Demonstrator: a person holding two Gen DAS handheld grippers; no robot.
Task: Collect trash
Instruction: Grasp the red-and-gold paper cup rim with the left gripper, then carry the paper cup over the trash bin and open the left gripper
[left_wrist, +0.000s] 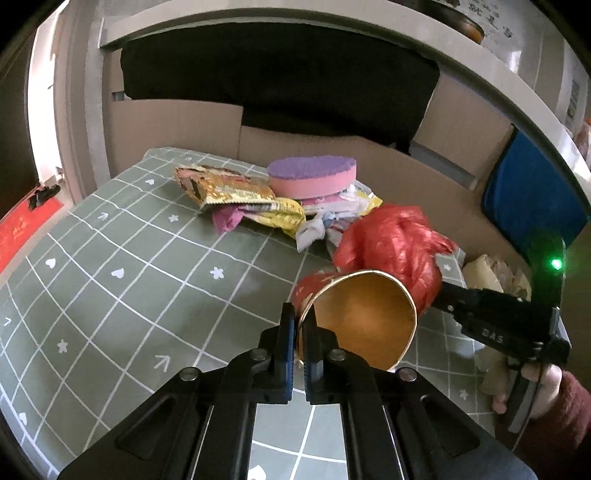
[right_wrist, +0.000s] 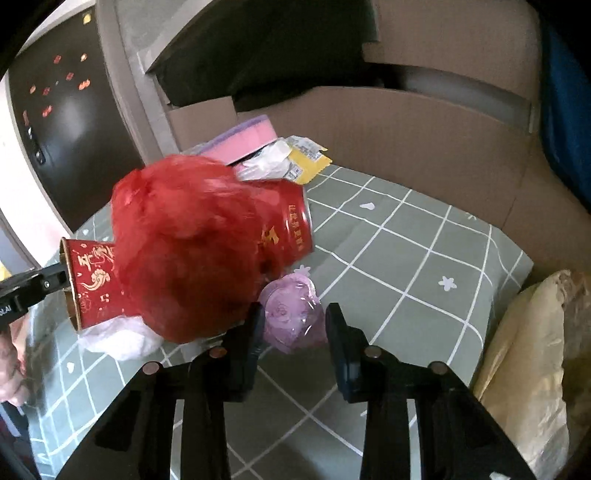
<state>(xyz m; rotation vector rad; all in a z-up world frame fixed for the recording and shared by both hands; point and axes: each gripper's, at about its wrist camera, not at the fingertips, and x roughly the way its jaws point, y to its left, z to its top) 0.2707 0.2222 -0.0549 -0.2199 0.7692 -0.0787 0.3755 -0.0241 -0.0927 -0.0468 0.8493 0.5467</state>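
Paper cup (left_wrist: 364, 317) lies sideways, rim pinched in left claw (left_wrist: 300, 325); right claw (right_wrist: 295, 328) half-open, straddling a purple wrapper (right_wrist: 291, 317) beneath a red bag (right_wrist: 184, 251).

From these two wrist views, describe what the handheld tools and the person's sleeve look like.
The left tool is matte black with two flat parallel fingers, blue-edged pads, round metal bolt heads and slotted cut-outs in its frame. The right tool is built alike; in the left wrist view its black body shows white lettering and a green indicator light. The hand gripping it wears a dark red knitted sleeve.
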